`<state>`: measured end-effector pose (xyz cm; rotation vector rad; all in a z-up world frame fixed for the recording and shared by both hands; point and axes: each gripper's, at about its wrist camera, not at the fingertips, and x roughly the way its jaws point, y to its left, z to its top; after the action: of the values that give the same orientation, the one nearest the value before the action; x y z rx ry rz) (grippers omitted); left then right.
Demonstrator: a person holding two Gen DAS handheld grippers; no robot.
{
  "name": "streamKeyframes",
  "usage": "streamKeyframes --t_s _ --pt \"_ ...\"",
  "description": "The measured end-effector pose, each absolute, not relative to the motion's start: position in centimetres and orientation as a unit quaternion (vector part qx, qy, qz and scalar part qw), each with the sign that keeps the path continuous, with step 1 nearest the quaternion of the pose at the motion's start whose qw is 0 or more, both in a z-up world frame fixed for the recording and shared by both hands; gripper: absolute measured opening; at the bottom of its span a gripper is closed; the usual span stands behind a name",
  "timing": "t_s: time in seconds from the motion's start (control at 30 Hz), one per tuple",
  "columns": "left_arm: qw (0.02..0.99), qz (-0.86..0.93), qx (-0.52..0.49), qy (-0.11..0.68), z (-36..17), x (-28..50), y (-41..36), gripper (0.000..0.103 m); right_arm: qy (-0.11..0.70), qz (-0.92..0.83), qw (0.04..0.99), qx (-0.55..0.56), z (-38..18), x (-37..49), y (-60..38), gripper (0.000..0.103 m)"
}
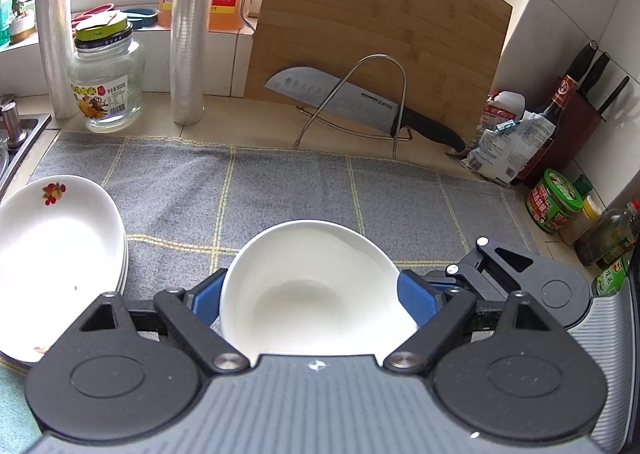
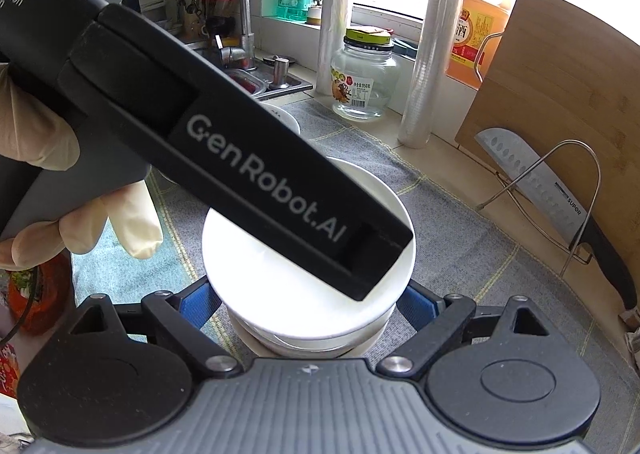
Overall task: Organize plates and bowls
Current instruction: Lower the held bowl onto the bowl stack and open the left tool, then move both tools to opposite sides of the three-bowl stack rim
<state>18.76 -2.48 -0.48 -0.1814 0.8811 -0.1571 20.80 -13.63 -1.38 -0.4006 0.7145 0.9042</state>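
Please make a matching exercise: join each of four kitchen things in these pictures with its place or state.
Things:
1. white bowl
2. knife
3. glass jar
4. plates

Places or states:
A. stacked at the left edge of the grey cloth
B. leaning on a wire stand before the cutting board
C. between the blue pads of the left gripper
D. standing between two rolls of plastic wrap

Pairs: 1-C, 2-B, 3-D, 4-A

From your left wrist view, the bowl [image 1: 316,294] sits on the mat [image 1: 280,182] at 6 o'clock, stacked plates [image 1: 56,250] at 9, knife [image 1: 360,106] before the cutting board [image 1: 380,38] at 12, jar [image 1: 108,74] at 10.
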Motion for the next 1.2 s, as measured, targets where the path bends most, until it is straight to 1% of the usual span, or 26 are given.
streamKeyframes --t_s 0.73,0.83,0.87,0.9,0.93,1.1,1.2 --pt "0.891 -0.082 -0.094 0.436 -1.5 19.4 -2.3 0.088 0.351 0.421 0.817 -0.182 -1.9 21.2 -13.7 0.095" --pt "0.890 -0.084 -0.099 0.437 -1.7 19.6 -2.1 0.089 0.353 0.420 0.817 -0.178 -2.0 21.2 -13.8 0.096" --pt "0.891 -0.081 -0.098 0.435 -1.7 19.6 -2.0 0.089 0.355 0.420 0.817 -0.175 -2.0 21.3 -13.9 0.097" --pt "0.894 -0.078 -0.096 0.430 -1.6 19.5 -1.9 0.089 0.358 0.420 0.816 -0.172 -2.1 21.4 -14.0 0.101" --pt "0.897 -0.077 -0.094 0.424 -1.5 19.4 -1.8 0.089 0.354 0.419 0.819 -0.169 -2.0 21.3 -14.2 0.103" --pt "0.911 -0.079 -0.089 0.394 -0.4 18.6 -1.1 0.090 0.343 0.424 0.822 -0.166 -1.6 21.0 -14.9 0.103" --pt "0.921 -0.084 -0.080 0.372 0.2 17.5 -0.7 0.092 0.340 0.425 0.823 -0.166 -1.6 20.9 -15.3 0.103"
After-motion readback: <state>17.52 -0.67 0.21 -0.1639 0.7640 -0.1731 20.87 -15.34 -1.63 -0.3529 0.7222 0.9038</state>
